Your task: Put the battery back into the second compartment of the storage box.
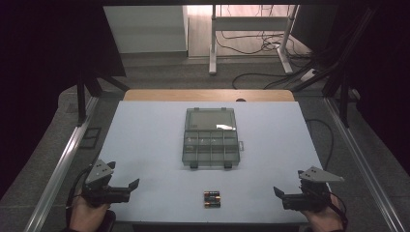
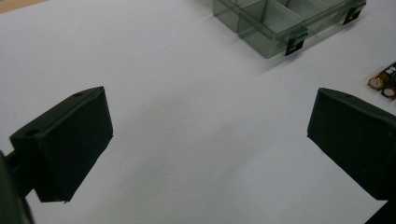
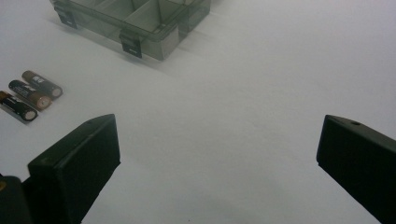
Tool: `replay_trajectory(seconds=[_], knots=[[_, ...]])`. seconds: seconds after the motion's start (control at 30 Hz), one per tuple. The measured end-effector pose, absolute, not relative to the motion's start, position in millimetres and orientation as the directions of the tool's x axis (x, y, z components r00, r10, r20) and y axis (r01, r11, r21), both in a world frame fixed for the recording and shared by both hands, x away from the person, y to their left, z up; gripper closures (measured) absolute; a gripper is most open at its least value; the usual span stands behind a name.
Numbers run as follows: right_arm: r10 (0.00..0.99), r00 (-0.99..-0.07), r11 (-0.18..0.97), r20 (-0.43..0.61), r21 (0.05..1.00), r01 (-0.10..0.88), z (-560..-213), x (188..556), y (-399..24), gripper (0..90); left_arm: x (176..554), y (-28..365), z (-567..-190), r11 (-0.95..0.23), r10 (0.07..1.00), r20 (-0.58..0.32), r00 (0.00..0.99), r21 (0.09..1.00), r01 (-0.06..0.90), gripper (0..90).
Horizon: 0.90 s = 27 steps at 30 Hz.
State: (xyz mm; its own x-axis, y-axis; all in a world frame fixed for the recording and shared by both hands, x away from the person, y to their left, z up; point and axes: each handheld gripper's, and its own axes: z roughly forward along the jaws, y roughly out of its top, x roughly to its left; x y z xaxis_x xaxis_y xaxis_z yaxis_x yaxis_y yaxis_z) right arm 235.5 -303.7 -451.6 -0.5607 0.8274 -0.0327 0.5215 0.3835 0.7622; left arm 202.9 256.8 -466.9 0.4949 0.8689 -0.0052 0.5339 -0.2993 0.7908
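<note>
A clear grey compartment box [image 1: 211, 137] lies open in the middle of the white table [image 1: 145, 145], its lid folded back. Three small batteries [image 1: 212, 198] lie side by side near the table's front edge, in front of the box. My left gripper [image 1: 131, 186] rests at the front left corner, jaws wide apart with nothing between them. My right gripper [image 1: 279, 193] rests at the front right corner, also open and empty. The box corner [image 2: 280, 28] and battery ends [image 2: 383, 86] show past the left jaws. The batteries [image 3: 30, 95] and the box's latches [image 3: 130, 44] show past the right jaws.
Metal rails [image 1: 63, 164] run along both sides of the table. A wooden strip [image 1: 208, 94] borders its far edge. Beyond it stand a white desk frame [image 1: 251, 29] and loose cables [image 1: 261, 77] on the floor.
</note>
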Motion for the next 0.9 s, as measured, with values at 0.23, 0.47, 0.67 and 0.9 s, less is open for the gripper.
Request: replay_trajectory(seconds=[0.23, 0.47, 0.67, 0.9], knots=[[0.830, -0.557, 0.369, -0.017, 0.766, 0.527, -451.2, 238.3, -303.9, 0.0, 201.3, 261.4, -467.6, -0.267, 0.868, -0.028, 0.496, 0.816, 0.512, 0.2], [0.824, -0.567, 0.373, -0.005, 0.758, 0.535, -451.9, 242.1, -302.6, 0.0, 199.7, 263.1, -467.9, -0.262, 0.865, -0.037, 0.500, 0.816, 0.514, 0.3], [0.819, -0.574, 0.385, -0.013, 0.754, 0.532, -451.9, 241.7, -301.3, 0.0, 199.4, 262.2, -467.8, -0.267, 0.865, -0.031, 0.500, 0.816, 0.512, 0.0], [0.806, -0.592, 0.421, -0.029, 0.730, 0.538, -452.8, 243.7, -296.7, 0.0, 200.4, 264.2, -468.0, -0.246, 0.870, -0.054, 0.490, 0.814, 0.526, 0.0]])
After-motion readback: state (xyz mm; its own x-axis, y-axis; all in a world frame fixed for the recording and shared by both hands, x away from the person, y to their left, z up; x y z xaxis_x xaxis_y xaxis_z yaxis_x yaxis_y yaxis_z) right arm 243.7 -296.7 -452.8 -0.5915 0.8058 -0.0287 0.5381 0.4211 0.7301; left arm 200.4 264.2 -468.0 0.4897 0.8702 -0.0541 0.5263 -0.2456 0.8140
